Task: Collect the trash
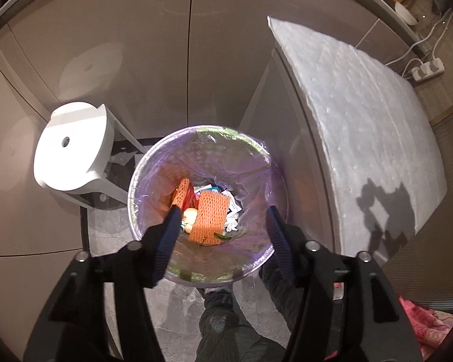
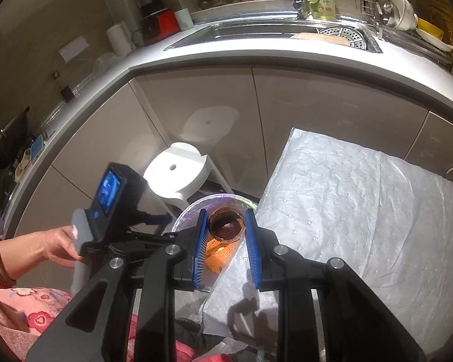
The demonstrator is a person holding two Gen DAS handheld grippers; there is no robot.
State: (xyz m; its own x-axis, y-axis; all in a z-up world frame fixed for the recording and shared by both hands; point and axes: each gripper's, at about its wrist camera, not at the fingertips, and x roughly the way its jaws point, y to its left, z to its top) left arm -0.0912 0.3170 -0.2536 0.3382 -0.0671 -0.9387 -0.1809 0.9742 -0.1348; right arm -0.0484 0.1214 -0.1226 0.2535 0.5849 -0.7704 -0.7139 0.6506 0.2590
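Observation:
A round trash bin [image 1: 135,181] lined with a purple bag stands on the floor, seen from straight above in the left wrist view. In it lie orange foam netting [image 1: 211,217], paper scraps and food bits. My left gripper [image 1: 223,211] hangs over the bin's mouth, open, with nothing between its fingers. In the right wrist view my right gripper [image 2: 226,214] is shut on a small clear cup [image 2: 226,226] smeared brown inside, held above the bin's rim [image 2: 190,211]. A hand [image 2: 54,247] holds the left gripper's body [image 2: 111,199] at the left.
A white round stool [image 1: 72,147] stands left of the bin. A white padded sheet [image 1: 362,114] covers a raised surface on its right. Beige cabinet doors [image 1: 154,60] close the back, under a counter with a sink [image 2: 256,36]. A power strip [image 1: 427,71] lies at the far right.

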